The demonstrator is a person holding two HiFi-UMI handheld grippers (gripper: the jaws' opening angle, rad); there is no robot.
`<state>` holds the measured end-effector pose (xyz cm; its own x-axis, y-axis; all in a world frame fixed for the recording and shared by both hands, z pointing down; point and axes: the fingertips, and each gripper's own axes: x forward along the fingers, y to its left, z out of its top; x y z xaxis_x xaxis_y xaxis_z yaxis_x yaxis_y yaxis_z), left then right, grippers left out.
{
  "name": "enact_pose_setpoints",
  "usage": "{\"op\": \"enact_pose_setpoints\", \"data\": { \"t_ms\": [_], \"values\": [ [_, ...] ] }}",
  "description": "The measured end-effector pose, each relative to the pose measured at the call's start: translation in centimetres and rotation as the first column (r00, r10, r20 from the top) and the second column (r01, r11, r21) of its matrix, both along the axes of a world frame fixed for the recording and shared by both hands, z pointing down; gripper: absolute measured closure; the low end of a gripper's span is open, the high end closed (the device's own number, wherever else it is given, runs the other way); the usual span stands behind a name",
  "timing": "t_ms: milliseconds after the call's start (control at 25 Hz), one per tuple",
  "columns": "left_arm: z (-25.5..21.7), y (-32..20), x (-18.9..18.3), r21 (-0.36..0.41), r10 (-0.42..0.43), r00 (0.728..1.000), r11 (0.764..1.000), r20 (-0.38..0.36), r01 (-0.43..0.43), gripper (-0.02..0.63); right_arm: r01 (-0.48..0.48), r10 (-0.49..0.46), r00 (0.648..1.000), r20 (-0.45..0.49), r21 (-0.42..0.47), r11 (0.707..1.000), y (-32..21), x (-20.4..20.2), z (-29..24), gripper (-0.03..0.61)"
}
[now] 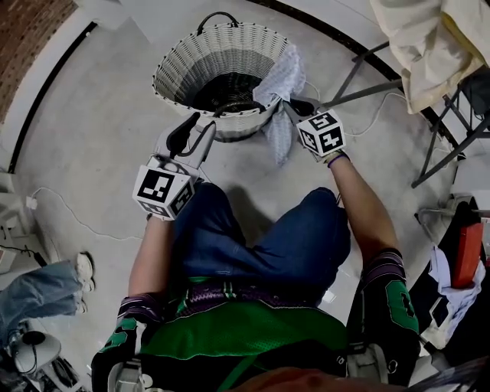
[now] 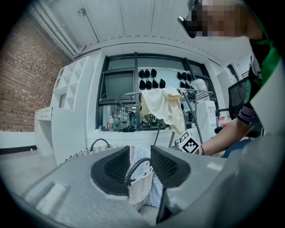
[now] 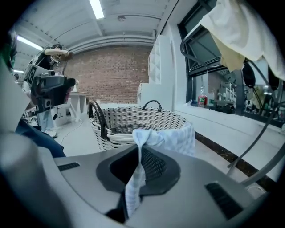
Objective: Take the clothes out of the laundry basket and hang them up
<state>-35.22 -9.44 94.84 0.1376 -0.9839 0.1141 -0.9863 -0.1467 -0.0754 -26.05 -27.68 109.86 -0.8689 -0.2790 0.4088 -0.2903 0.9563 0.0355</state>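
Dim, even light; gripper views fisheye-warped with black corners.

Pale concrete floor (image 1: 92, 130) runs to a red brick wall (image 3: 111, 71) on the left. White open shelving (image 2: 67, 89) stands beside a dark-framed window (image 2: 120, 91) on the far side. A strip light (image 3: 97, 8) glows on the white panelled ceiling (image 2: 133, 18).

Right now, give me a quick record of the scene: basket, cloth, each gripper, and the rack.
basket: white wicker, on the floor
cloth: pale, draped over the basket's rim
right gripper: shut on the cloth
left gripper: jaws apart, holding nothing, by the basket's dark handle
rack: cream garment hanging on it
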Motion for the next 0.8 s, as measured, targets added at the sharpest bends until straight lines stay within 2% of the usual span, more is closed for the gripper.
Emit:
{"op": "enact_pose_setpoints", "data": {
  "t_ms": [280, 480, 640, 800],
  "values": [
    [-1.2, -0.9, 0.9, 0.024, 0.023, 1.0, 0.999, -0.018, -0.023, 0.457, 0.007, -0.009, 0.999, 0.03, 0.073, 0.997, 0.6, 2.2, -4.1, 0.56],
    [-2.6, -2.1, 2.4, 0.022, 0.044, 0.999, 0.999, -0.017, -0.044, 0.457, -0.015, 0.004, 0.995, 0.104, 0.104, 0.994, -0.4, 3.8, -9.1, 0.561],
    [-4.9, -2.7, 3.5, -0.012, 0.048, 0.998, 0.999, -0.034, -0.049, 0.457, -0.049, 0.032, 0.984, 0.173, 0.098, 0.994, -1.1, 6.0, -13.5, 0.561],
    [-8.0, -3.4, 4.6, -0.071, 0.047, 0.997, 0.996, -0.067, -0.051, 0.457, -0.054, 0.038, 0.981, 0.191, 0.078, 0.996, -0.8, 8.2, -17.1, 0.561]
  ]
}}
